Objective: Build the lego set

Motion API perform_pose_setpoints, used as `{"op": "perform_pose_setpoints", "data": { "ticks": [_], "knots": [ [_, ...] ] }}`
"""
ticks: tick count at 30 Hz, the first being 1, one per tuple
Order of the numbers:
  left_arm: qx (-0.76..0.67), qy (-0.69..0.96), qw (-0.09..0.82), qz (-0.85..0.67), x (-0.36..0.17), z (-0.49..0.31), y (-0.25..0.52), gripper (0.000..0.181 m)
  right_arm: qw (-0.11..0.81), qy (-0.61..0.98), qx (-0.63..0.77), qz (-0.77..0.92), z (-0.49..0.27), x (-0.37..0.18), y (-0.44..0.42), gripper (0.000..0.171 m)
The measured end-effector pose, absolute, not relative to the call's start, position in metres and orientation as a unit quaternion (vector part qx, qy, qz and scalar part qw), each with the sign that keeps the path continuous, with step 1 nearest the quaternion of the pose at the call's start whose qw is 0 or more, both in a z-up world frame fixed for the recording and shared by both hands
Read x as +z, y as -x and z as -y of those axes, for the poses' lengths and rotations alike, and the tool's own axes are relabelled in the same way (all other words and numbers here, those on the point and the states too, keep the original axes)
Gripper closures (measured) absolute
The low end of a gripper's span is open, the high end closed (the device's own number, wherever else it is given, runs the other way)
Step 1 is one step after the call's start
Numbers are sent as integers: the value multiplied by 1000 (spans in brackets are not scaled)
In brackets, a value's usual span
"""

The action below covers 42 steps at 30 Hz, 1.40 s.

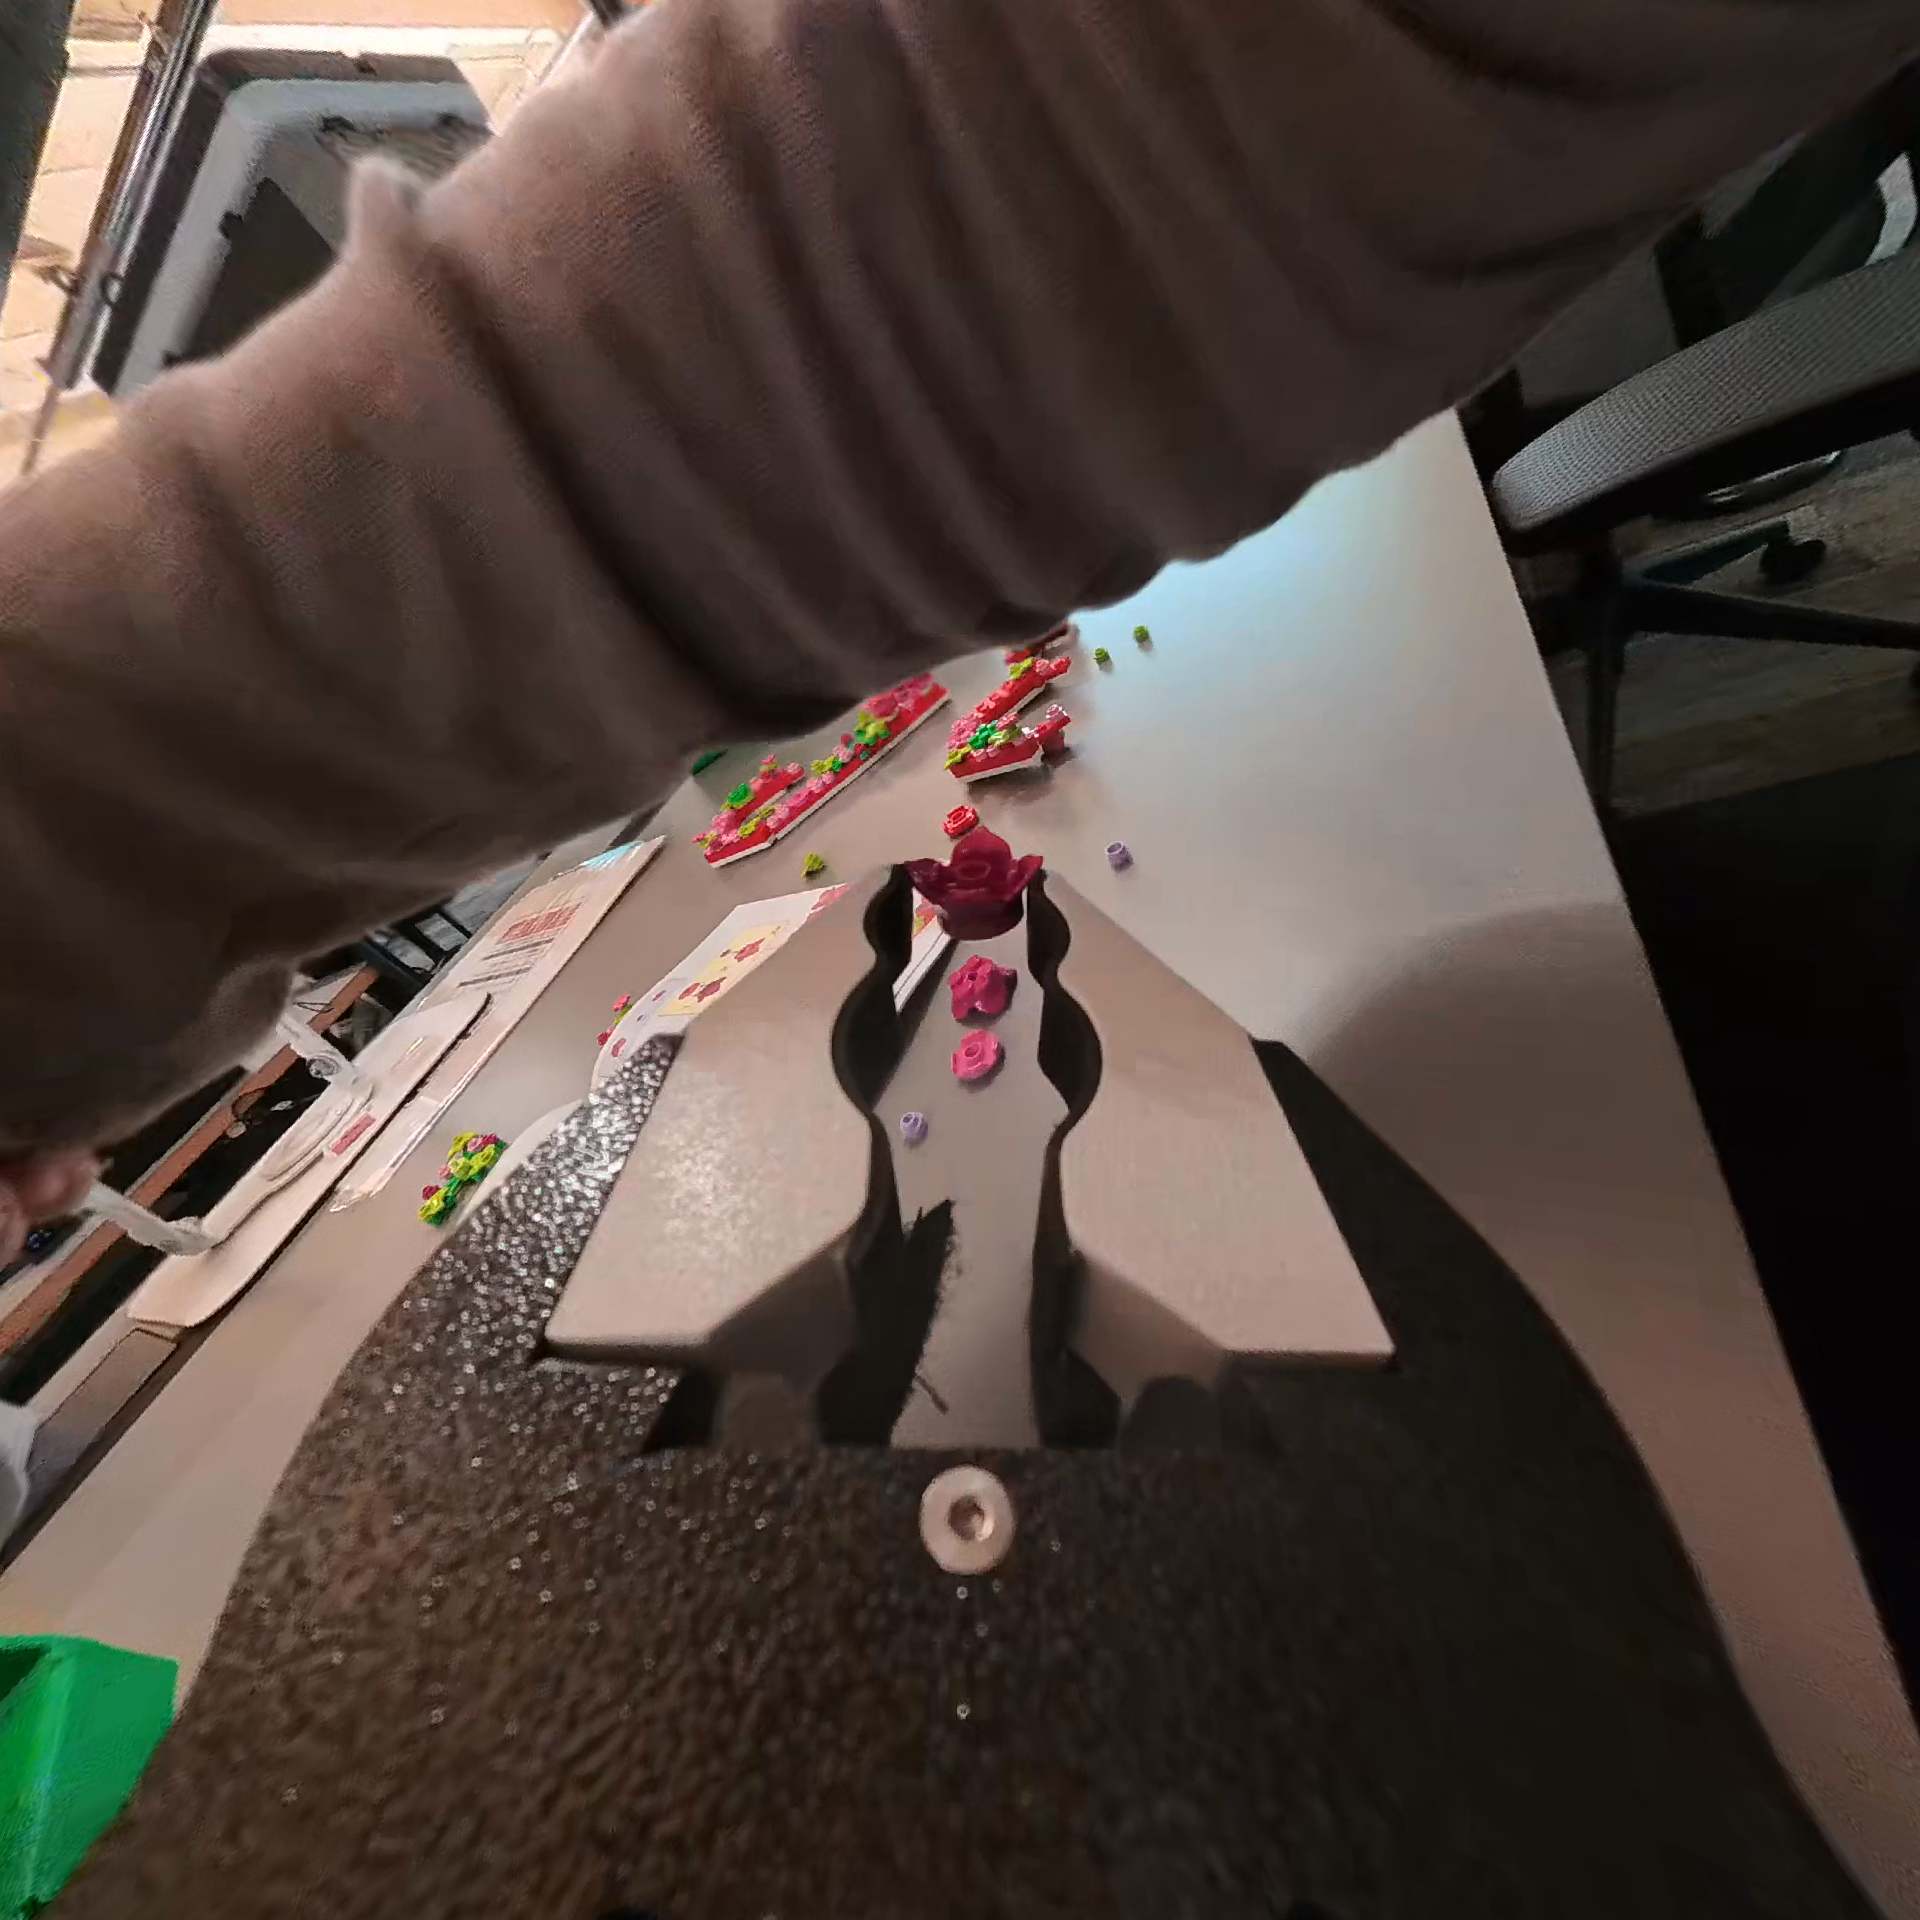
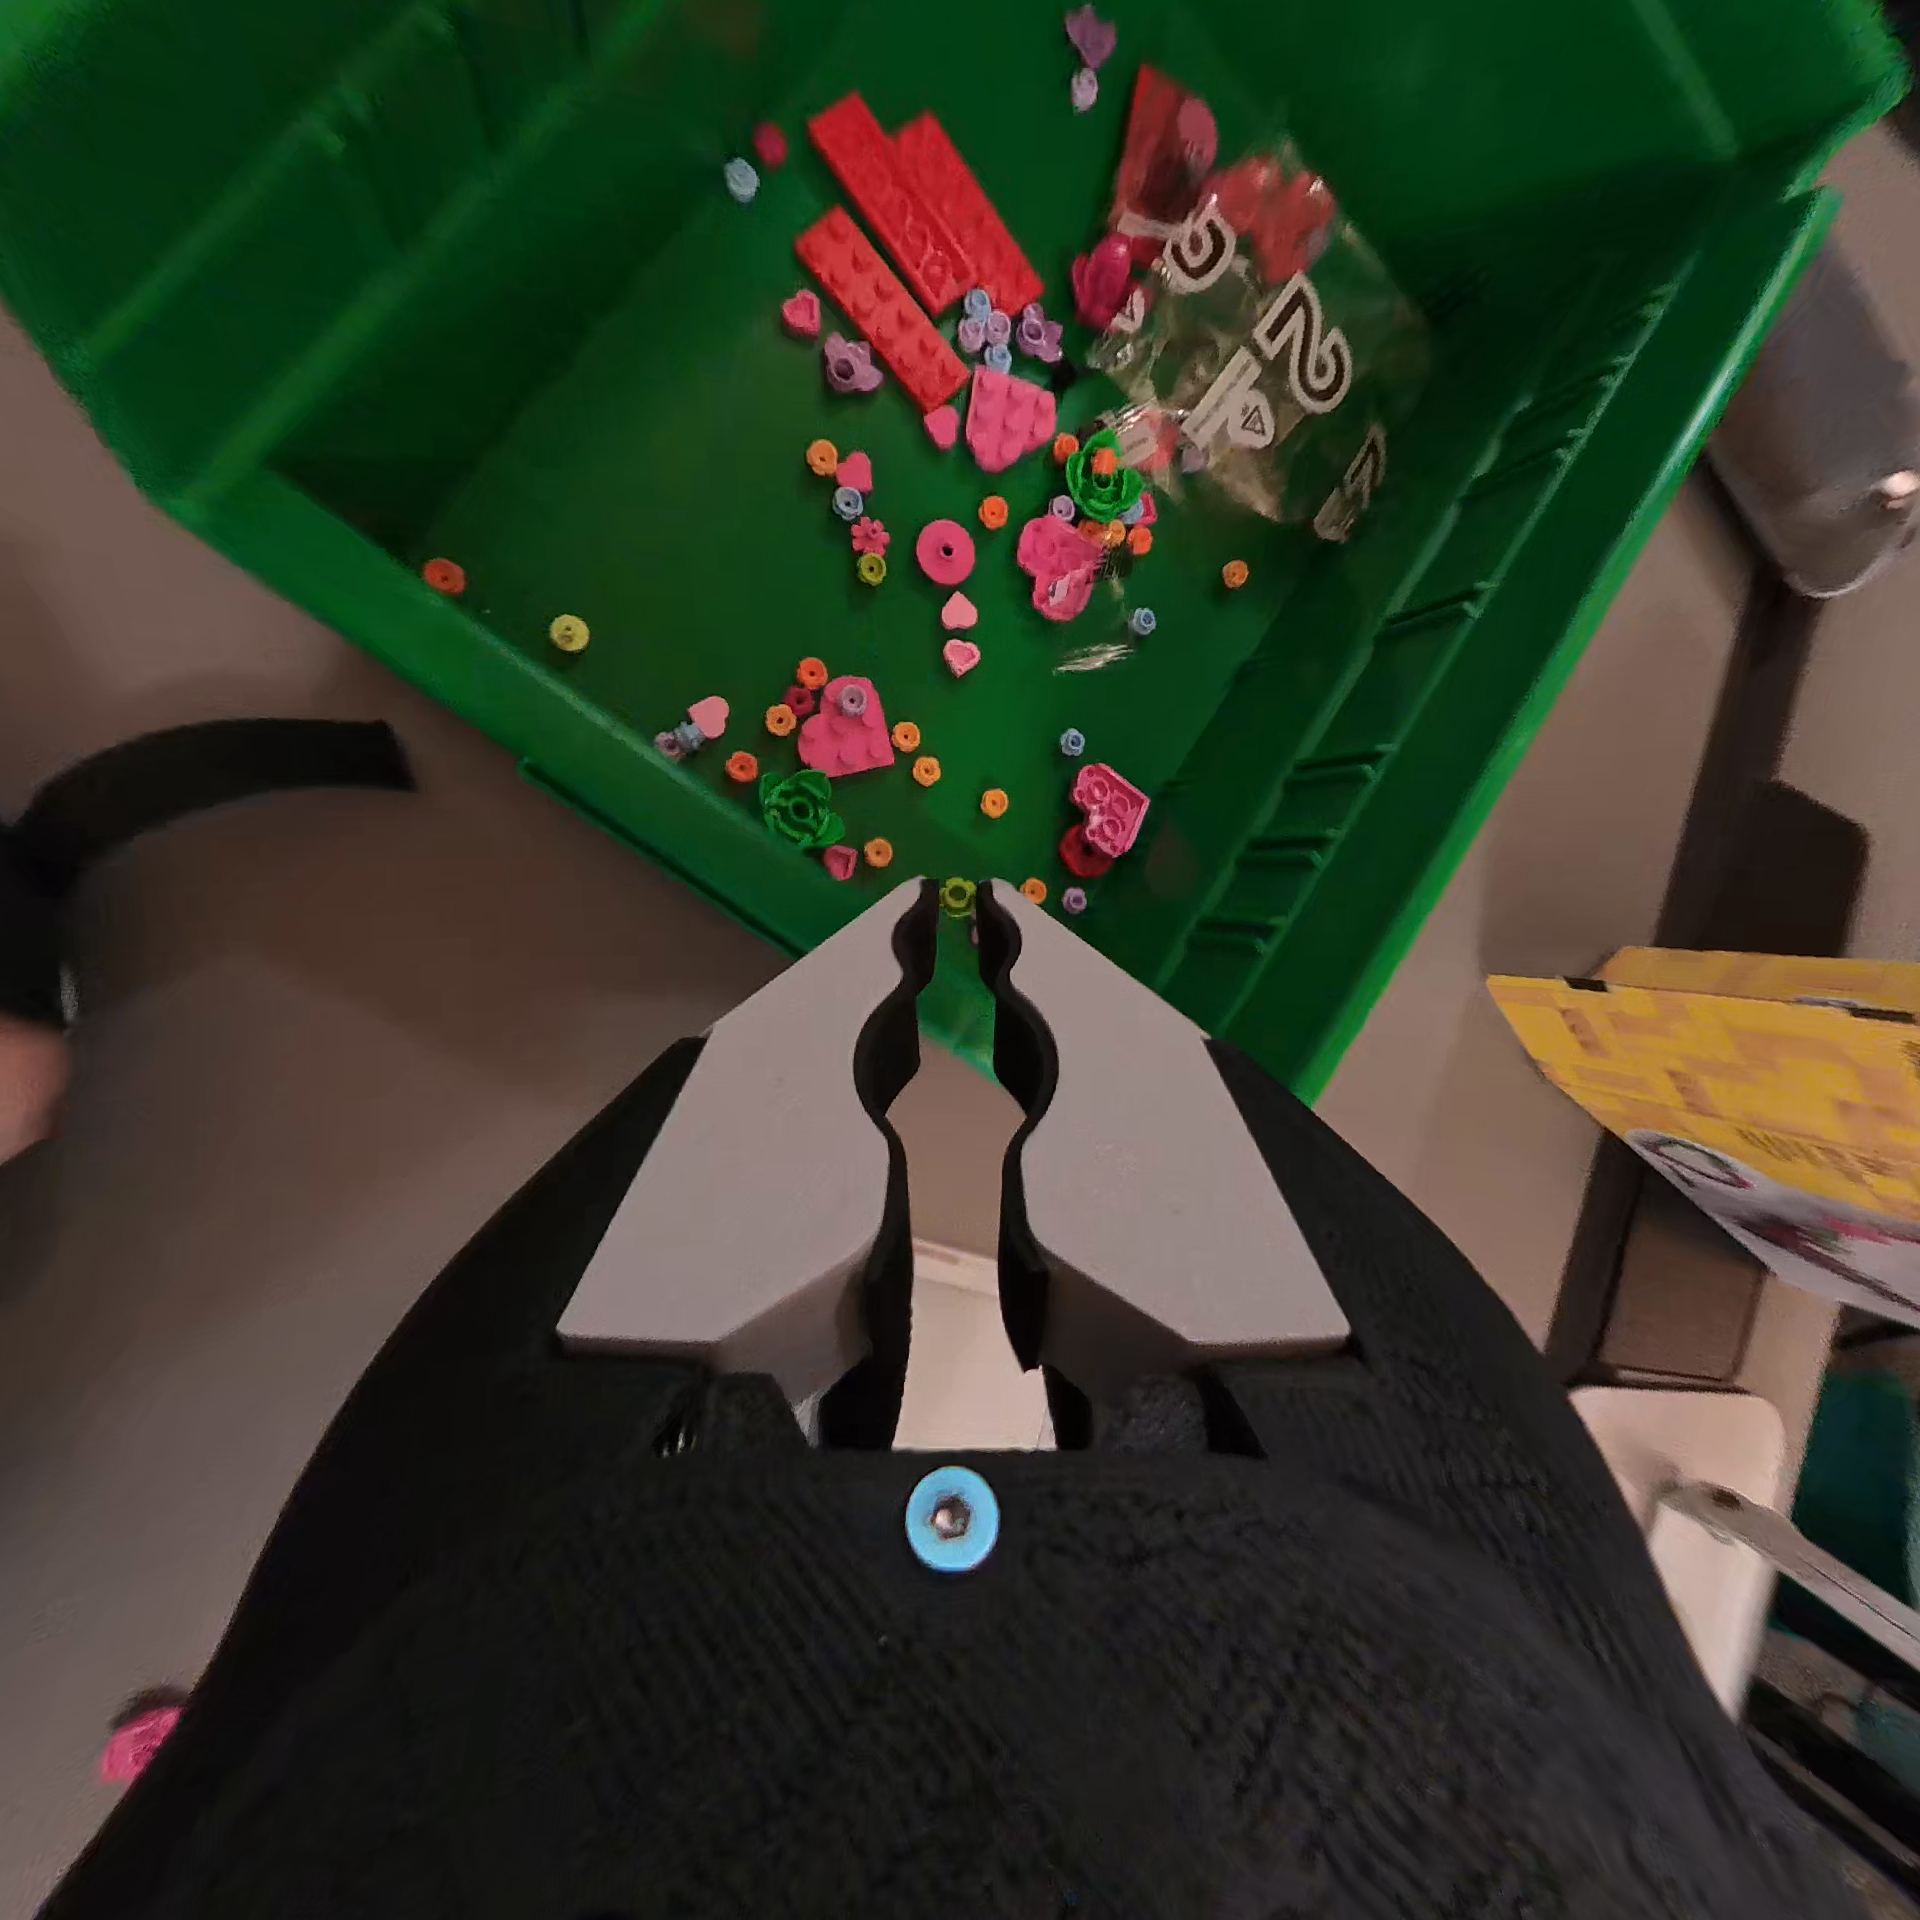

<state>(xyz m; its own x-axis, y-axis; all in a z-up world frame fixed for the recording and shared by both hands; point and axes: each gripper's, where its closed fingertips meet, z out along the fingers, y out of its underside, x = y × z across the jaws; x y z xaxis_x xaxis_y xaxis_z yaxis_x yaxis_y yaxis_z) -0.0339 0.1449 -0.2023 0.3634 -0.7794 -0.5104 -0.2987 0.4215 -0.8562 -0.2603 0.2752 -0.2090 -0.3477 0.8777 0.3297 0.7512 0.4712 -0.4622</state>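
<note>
Left gripper (image 1: 975, 896) up off the tabletop (image 1: 1299, 831), jaws pinched on a dark magenta flower piece (image 1: 975, 881) right at the tips. Held high and upright, petals up, most likely so something can go onto its top or so its base can be pressed down on a stud. Gripped by the sides, leaving top and bottom free. Smart hold.

Below it on the tabletop, two pink flowers (image 1: 979, 987) lined up near, a small lilac stud (image 1: 913, 1126) nearer still. Parked loose and within reach, looks like a queue of next pieces. Farther off, two red strips dotted with pink and green blossoms (image 1: 831, 774), the part-built set, laid flat and well apart from the gripper. Instruction booklet (image 1: 738, 961) open to the left, beside a flattened cardboard box. A sleeve (image 1: 727, 364) crossing over the far side, blocking much of the view.

Over to the right gripper (image 2: 956, 896), reaching over the near rim of the green bin (image 2: 312, 540). Jaws nearly closed, tips either side of a tiny yellow-green stud (image 2: 957, 894). Pinched or just bracketed? Appears gripped, though blur makes it hard to be sure. Bin holding the loose stock: red plates (image 2: 904, 239), pink hearts, orange studs, a clear bag (image 2: 1247, 343). Sorting bin, so pieces stay corralled, not rolling off.

Likely step: fetching a stud for the flower.
</note>
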Motion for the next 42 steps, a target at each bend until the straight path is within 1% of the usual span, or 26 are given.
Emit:
{"op": "perform_pose_setpoints", "data": {
  "ticks": [1,6,12,17,20,22,24,26,31,35,38,40,42],
  "knots": [
    [-189,509,652,-530,-202,-146,35,162,263,507,118,812,-278,-214,265,163],
    [-210,514,651,-518,-199,-147,37,162,248,519,122,809,-284,-222,269,151],
    [-208,515,649,-521,-200,-146,35,162,298,534,173,772,-277,-196,253,152],
    [-194,512,641,-538,-206,-143,28,162,345,559,175,733,-290,-193,257,149],
    [-178,508,636,-552,-211,-141,25,162,348,562,153,735,-296,-207,262,146],
    [-175,507,635,-555,-212,-141,25,162,333,561,128,747,-297,-222,260,142],
    [-178,507,636,-554,-211,-141,25,162,334,557,115,752,-299,-228,261,144],
    [-181,507,637,-552,-210,-141,25,162,339,556,119,750,-297,-224,264,141],
    [-184,509,641,-544,-208,-142,28,162,368,564,155,723,-294,-203,262,138],
    [-169,525,649,-525,-205,-150,34,162,415,573,181,683,-286,-168,224,138],
    [-151,557,656,-487,-202,-165,45,162,469,598,175,625,-285,-144,164,143],
    [-149,575,659,-462,-200,-174,53,162,495,623,147,587,-286,-145,116,145],
    [-136,587,665,-440,-198,-182,61,162,499,650,118,561,-280,-160,71,146]
  ]
}}
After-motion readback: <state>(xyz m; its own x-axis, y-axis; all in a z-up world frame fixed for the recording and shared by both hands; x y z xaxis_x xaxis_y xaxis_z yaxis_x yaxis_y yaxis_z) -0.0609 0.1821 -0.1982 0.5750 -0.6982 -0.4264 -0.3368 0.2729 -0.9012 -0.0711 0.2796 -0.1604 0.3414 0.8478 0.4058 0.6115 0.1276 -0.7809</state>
